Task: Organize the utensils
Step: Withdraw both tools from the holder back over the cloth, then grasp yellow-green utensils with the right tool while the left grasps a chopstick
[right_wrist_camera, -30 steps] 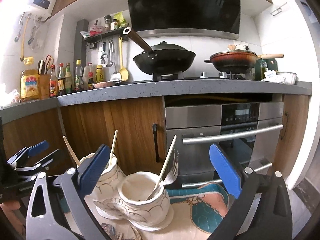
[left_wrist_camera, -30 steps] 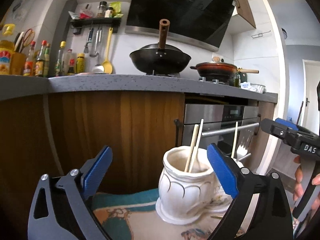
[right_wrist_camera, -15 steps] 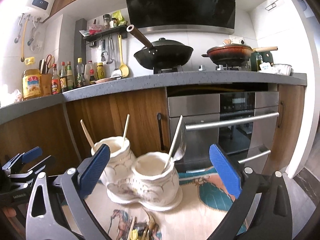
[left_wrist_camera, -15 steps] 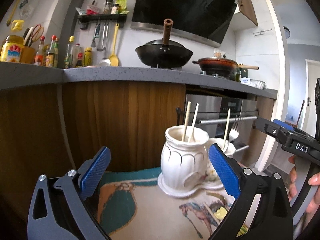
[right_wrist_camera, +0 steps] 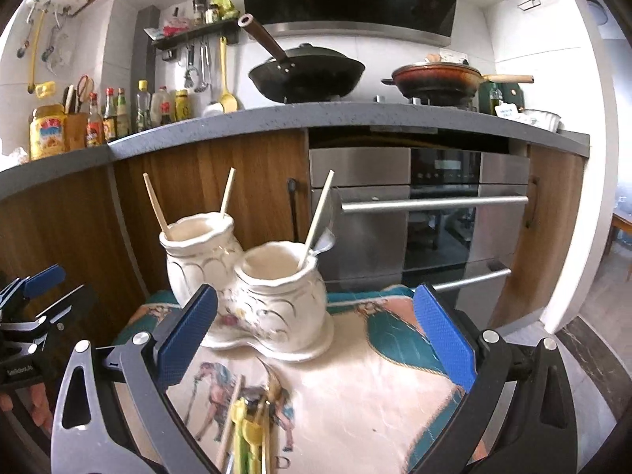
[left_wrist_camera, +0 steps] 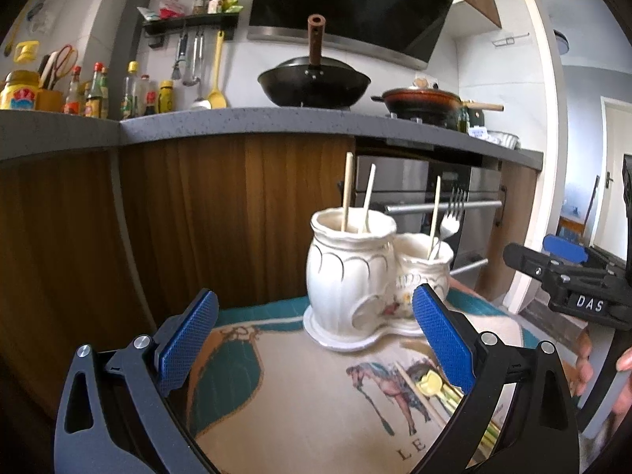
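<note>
A white ceramic double-pot utensil holder (left_wrist_camera: 351,284) (right_wrist_camera: 252,288) stands on a patterned cloth (left_wrist_camera: 300,387) (right_wrist_camera: 355,387). Its taller pot holds two chopsticks (left_wrist_camera: 347,191) (right_wrist_camera: 156,207). The shorter pot holds a chopstick and a fork (left_wrist_camera: 448,225) (right_wrist_camera: 322,237). Loose utensils (left_wrist_camera: 438,391) (right_wrist_camera: 249,426) with yellow and green handles lie on the cloth in front of the holder. My left gripper (left_wrist_camera: 316,339) is open and empty, short of the holder. My right gripper (right_wrist_camera: 316,335) is also open and empty, with the loose utensils below it.
A grey countertop (right_wrist_camera: 355,118) runs behind, with a black wok (right_wrist_camera: 308,75), a red pan (right_wrist_camera: 438,79) and bottles (right_wrist_camera: 118,114). Wooden cabinet doors (left_wrist_camera: 197,217) and a steel oven (right_wrist_camera: 426,217) stand right behind the cloth. A hand (left_wrist_camera: 600,375) holds the other gripper.
Both grippers have pulled back and tilted downwards from the holder. More of the cloth and the loose utensils lying on it have come into view.
</note>
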Motion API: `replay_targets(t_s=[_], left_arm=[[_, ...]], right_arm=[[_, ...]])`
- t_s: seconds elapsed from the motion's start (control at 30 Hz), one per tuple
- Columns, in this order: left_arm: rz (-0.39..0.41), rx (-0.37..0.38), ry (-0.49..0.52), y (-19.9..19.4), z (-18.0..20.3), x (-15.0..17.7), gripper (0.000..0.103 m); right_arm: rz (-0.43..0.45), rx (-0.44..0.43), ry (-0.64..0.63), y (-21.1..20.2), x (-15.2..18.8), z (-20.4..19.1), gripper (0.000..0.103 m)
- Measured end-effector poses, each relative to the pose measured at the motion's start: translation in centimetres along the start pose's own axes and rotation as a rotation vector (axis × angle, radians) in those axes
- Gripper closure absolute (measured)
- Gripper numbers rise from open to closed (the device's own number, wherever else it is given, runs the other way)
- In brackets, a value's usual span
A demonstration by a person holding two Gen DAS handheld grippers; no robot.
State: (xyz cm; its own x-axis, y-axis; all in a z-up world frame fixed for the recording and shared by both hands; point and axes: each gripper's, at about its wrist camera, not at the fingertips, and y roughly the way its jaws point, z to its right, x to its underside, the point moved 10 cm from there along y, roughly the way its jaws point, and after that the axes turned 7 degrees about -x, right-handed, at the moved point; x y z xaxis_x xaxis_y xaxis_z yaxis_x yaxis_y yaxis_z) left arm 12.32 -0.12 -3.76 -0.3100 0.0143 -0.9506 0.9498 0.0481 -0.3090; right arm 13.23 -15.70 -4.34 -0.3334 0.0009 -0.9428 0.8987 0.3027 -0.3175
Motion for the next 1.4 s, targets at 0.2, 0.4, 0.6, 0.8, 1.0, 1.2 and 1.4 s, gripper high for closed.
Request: replay_targets(t_s=[0.2, 0.4, 0.6, 0.8, 1.0, 1.2, 1.4], left_arm=[[-0.039, 0.008, 0.014, 0.4, 0.7, 1.4, 0.005], [-0.104, 0.011, 0.027, 1.5, 0.9, 3.3, 0.005], [-0.204, 0.036, 0.032, 3.2, 1.1, 6.1, 0.005], [-0.281, 0.085, 0.016, 3.9, 1.2, 7.6, 0.005], [-0.328, 0.106, -0.055, 4.5, 0.3, 8.1, 0.005], [-0.325, 0.109, -0.046, 4.4, 0.3, 8.0, 0.005], [-0.334, 0.119, -0.042, 4.4, 0.5, 8.2, 0.005]], right_arm=[[-0.04, -0.026, 0.033, -0.3, 1.7, 1.2, 0.005], [-0.155, -0.124, 0.151, 0.6, 5.0, 2.1, 0.005], [-0.249, -0.177, 0.151, 1.4, 7.3, 1.4, 0.005], [-0.293, -0.224, 0.069, 2.3, 8.5, -0.7, 0.011], [-0.405, -0.311, 0.009, 4.2, 10.9, -4.3, 0.053], [-0.458, -0.343, 0.002, 5.5, 11.5, -5.9, 0.077], [-0.514, -0.325, -0.003, 6.3, 12.8, -5.7, 0.094]])
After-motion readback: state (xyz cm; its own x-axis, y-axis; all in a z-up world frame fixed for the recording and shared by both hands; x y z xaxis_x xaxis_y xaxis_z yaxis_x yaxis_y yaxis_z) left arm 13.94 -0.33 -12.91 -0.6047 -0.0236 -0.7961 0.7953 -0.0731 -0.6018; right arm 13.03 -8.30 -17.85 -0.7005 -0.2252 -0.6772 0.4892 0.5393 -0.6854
